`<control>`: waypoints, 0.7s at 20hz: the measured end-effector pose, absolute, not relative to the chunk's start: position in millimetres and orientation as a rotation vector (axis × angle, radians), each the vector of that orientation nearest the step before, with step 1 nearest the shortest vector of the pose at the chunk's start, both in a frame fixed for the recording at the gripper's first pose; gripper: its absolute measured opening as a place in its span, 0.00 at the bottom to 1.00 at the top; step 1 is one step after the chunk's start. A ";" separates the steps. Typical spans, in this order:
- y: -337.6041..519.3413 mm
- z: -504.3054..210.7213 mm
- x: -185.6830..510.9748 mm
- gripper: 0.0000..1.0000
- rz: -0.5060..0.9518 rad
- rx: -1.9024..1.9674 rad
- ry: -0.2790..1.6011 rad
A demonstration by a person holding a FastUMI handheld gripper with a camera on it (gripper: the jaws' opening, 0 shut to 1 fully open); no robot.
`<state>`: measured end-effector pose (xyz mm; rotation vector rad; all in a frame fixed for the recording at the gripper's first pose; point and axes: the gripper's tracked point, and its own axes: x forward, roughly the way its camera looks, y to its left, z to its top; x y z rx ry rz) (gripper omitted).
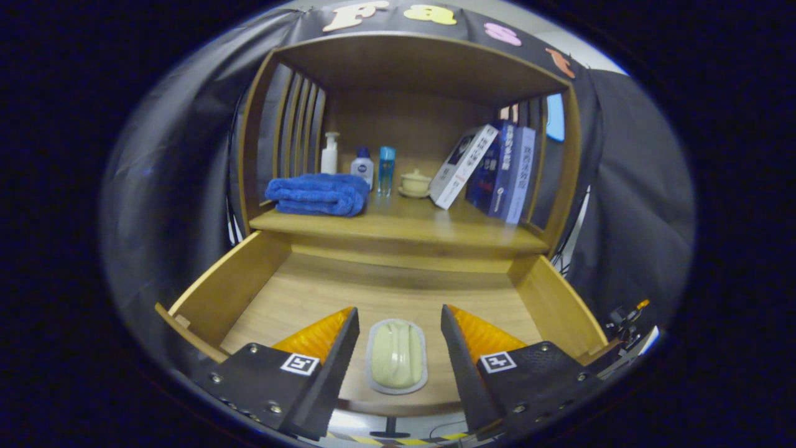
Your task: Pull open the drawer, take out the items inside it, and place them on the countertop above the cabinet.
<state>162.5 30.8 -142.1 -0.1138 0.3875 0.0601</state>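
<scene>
The wooden drawer [236, 286] stands pulled out below the cabinet's countertop [398, 227]. On its floor near the front lies a pale cream bar of soap in a grey oval dish [397, 356]. My gripper [399, 320] is open above the drawer, one finger on each side of the dish, neither finger touching it. The dish sits between the fingers, slightly below their tips.
On the countertop stand a folded blue towel [318, 195], a white pump bottle [330, 154], two small bottles [373, 168], a lidded cream cup on a saucer [415, 183] and leaning books [491, 171]. The cabinet's roof overhangs them. Bare shelf lies in front of the cup.
</scene>
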 end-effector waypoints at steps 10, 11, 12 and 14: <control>22.8 -196.2 184.8 0.76 0.009 -0.106 0.598; 28.2 -204.6 185.3 0.76 0.032 -0.086 0.622; 31.0 -207.5 179.1 0.63 0.040 -0.040 0.658; 29.0 -221.2 175.1 0.41 -0.008 0.055 0.732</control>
